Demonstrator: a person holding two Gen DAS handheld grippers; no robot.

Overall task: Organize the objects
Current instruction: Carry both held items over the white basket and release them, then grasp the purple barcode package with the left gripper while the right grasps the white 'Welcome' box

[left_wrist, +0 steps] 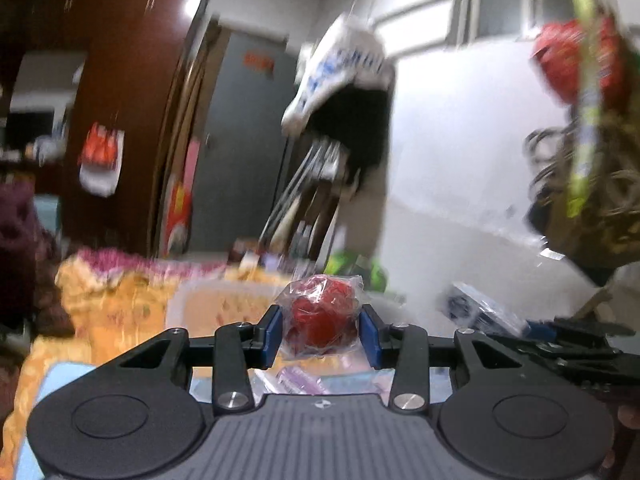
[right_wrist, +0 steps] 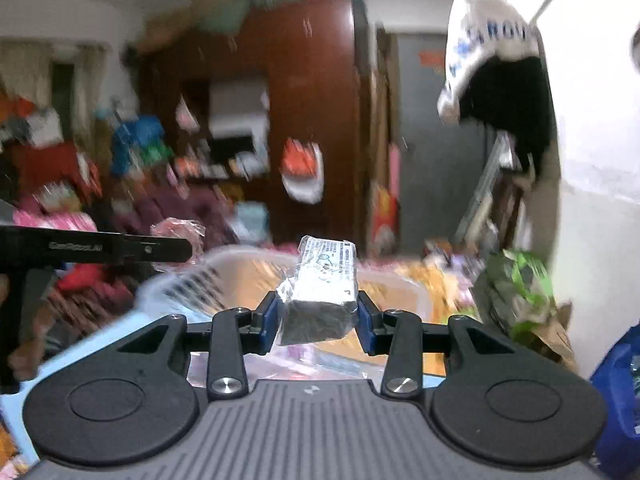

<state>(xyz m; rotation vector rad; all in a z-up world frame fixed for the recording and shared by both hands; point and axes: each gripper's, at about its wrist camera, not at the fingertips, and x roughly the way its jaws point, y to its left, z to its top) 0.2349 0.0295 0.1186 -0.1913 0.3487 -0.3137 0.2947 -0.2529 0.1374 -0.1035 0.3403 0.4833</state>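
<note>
Bagged red item clamped in left gripper; wrapped block clamped in right gripper. Recommend lowering both into clear bin ahead before releasing.

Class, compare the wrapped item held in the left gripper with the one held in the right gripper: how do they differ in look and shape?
The red bundle in the left gripper is rounded and lumpy; the dark block in the right gripper is rectangular with flat faces. The red bundle is bright red with no label visible; the dark block is grey-black with a printed white label on top. Both sit in clear crinkled plastic, clamped between blue pads.
</note>
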